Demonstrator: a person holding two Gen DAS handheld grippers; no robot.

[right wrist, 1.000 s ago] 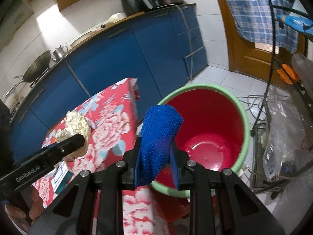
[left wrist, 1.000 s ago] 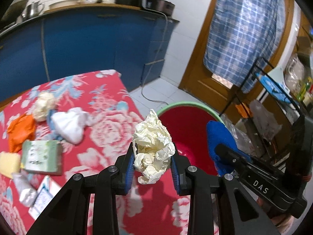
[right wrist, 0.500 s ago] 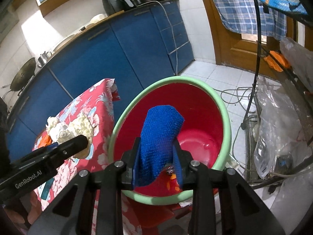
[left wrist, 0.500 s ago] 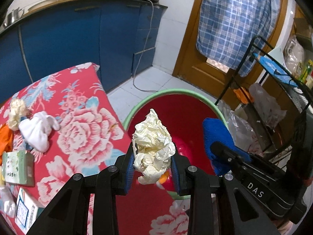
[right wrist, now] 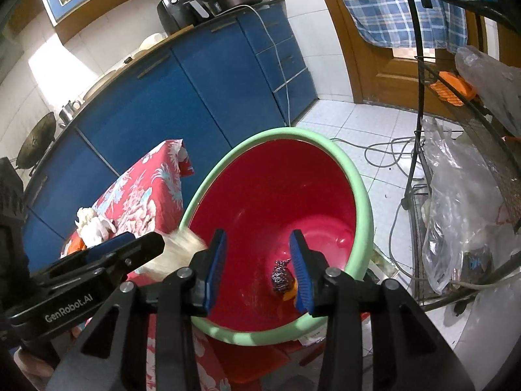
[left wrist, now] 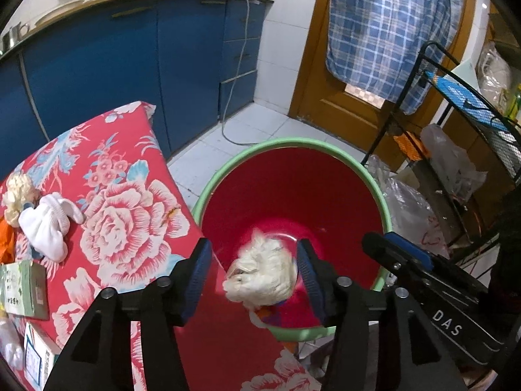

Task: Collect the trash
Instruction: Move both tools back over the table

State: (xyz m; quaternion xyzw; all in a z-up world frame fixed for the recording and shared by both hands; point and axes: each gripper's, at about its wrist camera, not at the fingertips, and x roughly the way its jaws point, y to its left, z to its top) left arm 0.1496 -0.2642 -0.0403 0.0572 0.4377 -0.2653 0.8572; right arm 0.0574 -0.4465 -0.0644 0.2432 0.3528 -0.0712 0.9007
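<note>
A red bucket with a green rim (left wrist: 286, 143) (right wrist: 358, 176) stands on the floor beside the table. My left gripper (left wrist: 252, 277) is open above it, and a blurred cream paper wad (left wrist: 263, 268) falls between its fingers; the wad also shows in the right wrist view (right wrist: 177, 251). My right gripper (right wrist: 259, 267) is open and empty over the bucket. A dark scrap (right wrist: 280, 275) lies on the bucket's bottom. The blue cloth is not in view.
The table has a red floral cloth (left wrist: 130, 228) with a white sock (left wrist: 49, 224), a cream wad (left wrist: 16, 189), an orange scrap and small boxes (left wrist: 22, 288). A black wire rack (left wrist: 456, 137) with plastic bags stands right. Blue cabinets (right wrist: 195, 91) stand behind.
Both grippers moved over the bucket and opened. The left let go of the paper wad, which is dropping. The right let go of the blue cloth, which is gone from view.
</note>
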